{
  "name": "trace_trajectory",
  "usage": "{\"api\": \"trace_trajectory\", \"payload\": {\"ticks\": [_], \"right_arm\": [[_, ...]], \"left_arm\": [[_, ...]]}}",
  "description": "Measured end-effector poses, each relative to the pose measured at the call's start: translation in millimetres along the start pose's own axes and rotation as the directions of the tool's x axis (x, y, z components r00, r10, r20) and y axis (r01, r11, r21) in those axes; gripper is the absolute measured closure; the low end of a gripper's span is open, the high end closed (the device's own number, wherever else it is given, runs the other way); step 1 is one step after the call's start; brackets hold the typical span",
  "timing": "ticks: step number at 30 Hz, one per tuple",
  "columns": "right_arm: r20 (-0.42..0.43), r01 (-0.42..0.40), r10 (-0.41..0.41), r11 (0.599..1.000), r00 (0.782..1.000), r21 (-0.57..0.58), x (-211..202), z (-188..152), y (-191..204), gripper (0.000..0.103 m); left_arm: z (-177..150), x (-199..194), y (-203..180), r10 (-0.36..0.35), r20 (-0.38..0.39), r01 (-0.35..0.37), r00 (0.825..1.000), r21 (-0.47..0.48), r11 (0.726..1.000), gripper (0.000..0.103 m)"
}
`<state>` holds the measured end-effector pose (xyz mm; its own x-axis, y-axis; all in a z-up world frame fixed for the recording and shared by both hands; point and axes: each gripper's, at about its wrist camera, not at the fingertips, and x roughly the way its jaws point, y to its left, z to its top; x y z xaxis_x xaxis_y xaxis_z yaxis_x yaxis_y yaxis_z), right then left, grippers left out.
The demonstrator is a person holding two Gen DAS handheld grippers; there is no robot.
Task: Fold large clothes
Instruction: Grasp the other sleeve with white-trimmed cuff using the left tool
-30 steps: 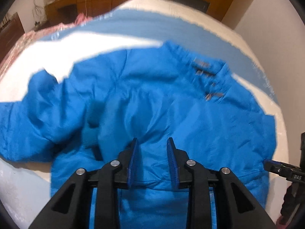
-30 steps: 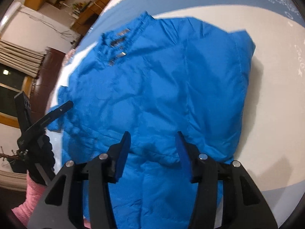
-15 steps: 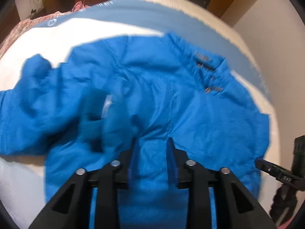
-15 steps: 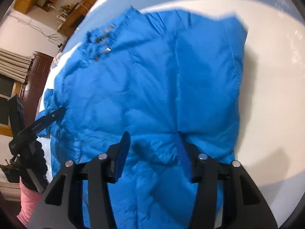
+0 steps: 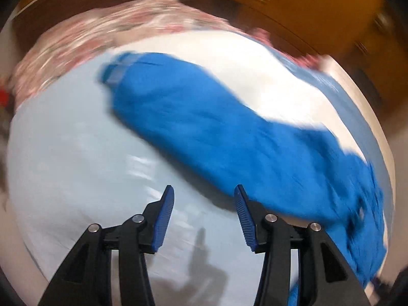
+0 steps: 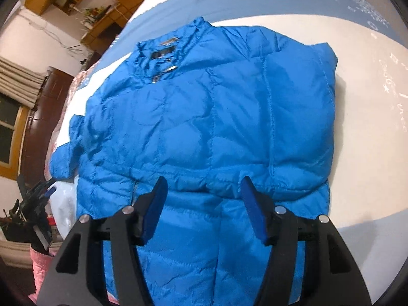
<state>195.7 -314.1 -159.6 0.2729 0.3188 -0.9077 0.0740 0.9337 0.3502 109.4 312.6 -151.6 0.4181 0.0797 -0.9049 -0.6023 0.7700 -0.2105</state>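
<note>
Jacket half folded: right side tucked in, left sleeve still sprawled; both grippers spread, grasping nothing.

Pale bedsheet, pink floral quilt

One blue jacket is counted, one bed sheet, two grippers, four blue pads, one pink sleeve.
</note>
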Motion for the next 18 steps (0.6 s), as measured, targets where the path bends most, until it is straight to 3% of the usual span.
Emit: {"api": "trace_trajectory", "payload": {"ticks": [5, 15, 17, 18], "right_arm": [[-0.007, 0.044, -0.043, 0.999, 0.999, 0.018, 10.3, 3.3, 0.8, 0.043], [-0.011, 0.082, -0.082, 0.995, 0.997, 0.049, 14.9, 2.7, 3.5, 0.043], [-0.012, 0.086, -0.085, 0.995, 0.996, 0.053, 15.2, 2.6, 4.1, 0.043], [-0.012, 0.087, -0.086, 0.995, 0.996, 0.054, 14.9, 2.4, 4.4, 0.043]], "left_arm": [[33.6, 17.8, 46.6, -0.019, 0.011, 0.02, 1.0, -0.097, 0.995, 0.053], [70.8, 59.7, 51.1, -0.045, -0.009, 0.044, 0.999, -0.121, 0.992, 0.047], [71.9, 59.3, 51.5, -0.043, 0.005, 0.043, 0.999, -0.123, 0.991, 0.06], [72.4, 59.8, 52.1, -0.044, 0.011, 0.045, 0.999, -0.123, 0.991, 0.072]]}}
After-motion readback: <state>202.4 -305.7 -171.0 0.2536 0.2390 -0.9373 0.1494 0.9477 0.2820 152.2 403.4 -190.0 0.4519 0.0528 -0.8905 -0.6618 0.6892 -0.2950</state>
